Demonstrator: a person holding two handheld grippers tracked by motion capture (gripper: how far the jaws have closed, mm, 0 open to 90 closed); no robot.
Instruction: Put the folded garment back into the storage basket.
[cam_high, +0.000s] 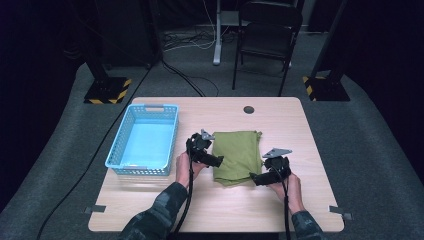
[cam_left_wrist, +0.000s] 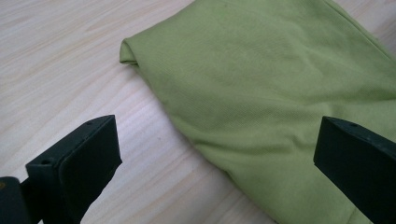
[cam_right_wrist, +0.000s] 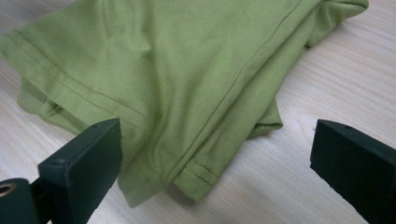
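We see the green cloth (cam_high: 236, 156) as a soft matt knit, fine ribbed weave, stitched hems with visible thread lines, a few light creases. The table (cam_high: 280, 125) looks like pale wood-grain laminate, smooth, low sheen, with a dark round plastic plug in the top. We note the left tool (cam_left_wrist: 217, 154) with black matt plastic jaws, slightly grainy, hard edges; the right tool (cam_right_wrist: 215, 158) has the same black matt plastic. The blue basket (cam_high: 143, 140) is glossy-ish moulded plastic with lattice walls. The floor (cam_high: 370, 150) reads as grey rough carpet. The chair (cam_high: 267, 35) looks like black matt metal frame. The sleeve (cam_high: 160, 215) is camouflage woven cloth, matt.
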